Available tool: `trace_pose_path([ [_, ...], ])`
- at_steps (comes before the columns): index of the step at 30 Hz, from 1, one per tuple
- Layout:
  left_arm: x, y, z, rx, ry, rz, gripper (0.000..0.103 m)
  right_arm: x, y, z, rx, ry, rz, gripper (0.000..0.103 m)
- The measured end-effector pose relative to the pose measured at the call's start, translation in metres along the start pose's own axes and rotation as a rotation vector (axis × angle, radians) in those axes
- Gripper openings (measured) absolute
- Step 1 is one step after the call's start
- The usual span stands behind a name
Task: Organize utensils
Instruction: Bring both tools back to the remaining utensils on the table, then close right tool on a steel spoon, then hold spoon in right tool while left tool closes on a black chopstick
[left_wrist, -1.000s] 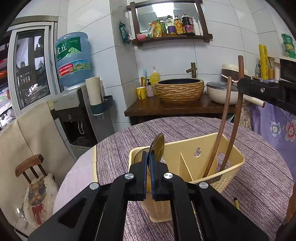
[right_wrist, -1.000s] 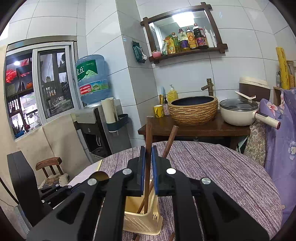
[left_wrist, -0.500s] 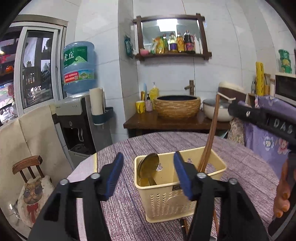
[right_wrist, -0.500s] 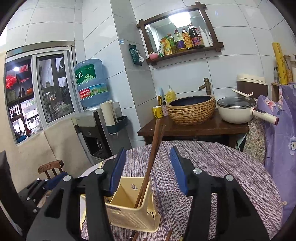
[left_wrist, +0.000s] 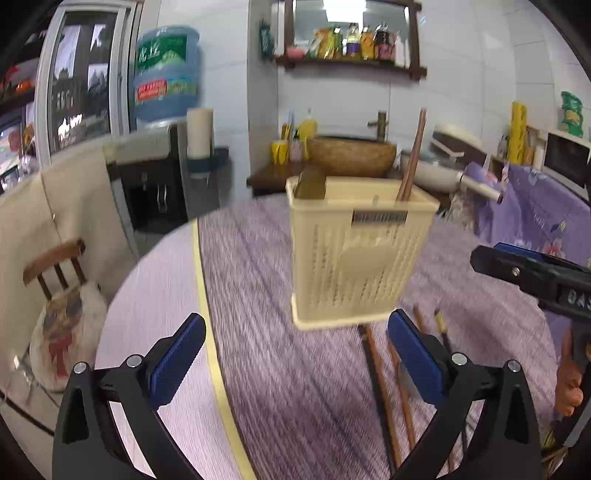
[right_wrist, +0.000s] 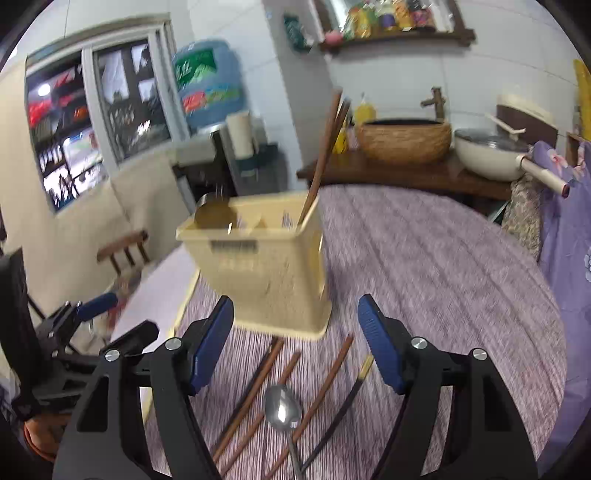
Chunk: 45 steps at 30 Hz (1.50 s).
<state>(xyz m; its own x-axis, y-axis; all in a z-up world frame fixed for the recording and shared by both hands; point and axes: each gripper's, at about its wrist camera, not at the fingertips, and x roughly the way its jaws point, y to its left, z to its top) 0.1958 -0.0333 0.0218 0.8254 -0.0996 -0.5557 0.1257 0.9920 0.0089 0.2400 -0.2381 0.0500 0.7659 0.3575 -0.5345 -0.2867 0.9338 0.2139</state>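
Observation:
A cream perforated utensil basket (left_wrist: 358, 251) (right_wrist: 266, 258) stands on the round purple-clothed table (left_wrist: 280, 387). A gold spoon (left_wrist: 310, 184) (right_wrist: 214, 216) sits in its left compartment, and a pair of brown chopsticks (left_wrist: 412, 155) (right_wrist: 325, 147) leans in its right one. In front of the basket lie several brown chopsticks (right_wrist: 258, 387) (left_wrist: 380, 384), a dark chopstick with a yellow tip (right_wrist: 343, 402) and a steel spoon (right_wrist: 282, 408). My left gripper (left_wrist: 291, 362) is still opening, wide and empty, short of the basket. My right gripper (right_wrist: 295, 343) is also opening, empty, above the loose utensils.
A wooden side table (right_wrist: 406, 173) behind holds a woven basin (right_wrist: 404, 140) and a white pot (right_wrist: 487, 151). A water dispenser (left_wrist: 166, 74) and a chair with a cushion (left_wrist: 59, 295) stand left. Purple floral cloth (left_wrist: 535, 214) hangs right. The tablecloth's yellow edge (left_wrist: 210, 332) runs on the left.
Both grippers let go and spread their jaws: the gold spoon and the brown chopstick pair now stand free in the basket. Both hands drew back and dipped, bringing the loose utensils into view.

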Motion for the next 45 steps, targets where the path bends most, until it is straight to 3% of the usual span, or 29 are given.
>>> trace_pose_path([
  [4, 0.010, 0.005, -0.022, -0.025, 0.078, -0.007, 0.097, 0.016, 0.015, -0.036, -0.094, 0.102, 0.010, 0.070],
  [11, 0.014, 0.013, -0.049, -0.051, 0.141, -0.019, 0.096, 0.048, 0.034, -0.072, -0.270, 0.257, 0.093, 0.066],
  [20, 0.017, 0.019, -0.065, -0.062, 0.183, -0.027, 0.087, 0.069, 0.031, -0.085, -0.431, 0.369, 0.084, 0.062],
  [26, 0.016, 0.015, -0.063, -0.058, 0.181, -0.048, 0.087, 0.076, 0.025, -0.083, -0.509, 0.410, 0.111, 0.059],
  [31, 0.016, 0.014, -0.063, -0.059, 0.184, -0.053, 0.087, 0.082, 0.028, -0.081, -0.589, 0.469, 0.201, 0.059],
  [36, 0.018, 0.013, -0.062, -0.062, 0.186, -0.061, 0.087, 0.088, 0.027, -0.079, -0.553, 0.475, 0.199, 0.059],
  [45, 0.026, 0.005, -0.062, -0.041, 0.218, -0.079, 0.083, 0.093, 0.030, -0.074, -0.475, 0.476, 0.196, 0.038],
])
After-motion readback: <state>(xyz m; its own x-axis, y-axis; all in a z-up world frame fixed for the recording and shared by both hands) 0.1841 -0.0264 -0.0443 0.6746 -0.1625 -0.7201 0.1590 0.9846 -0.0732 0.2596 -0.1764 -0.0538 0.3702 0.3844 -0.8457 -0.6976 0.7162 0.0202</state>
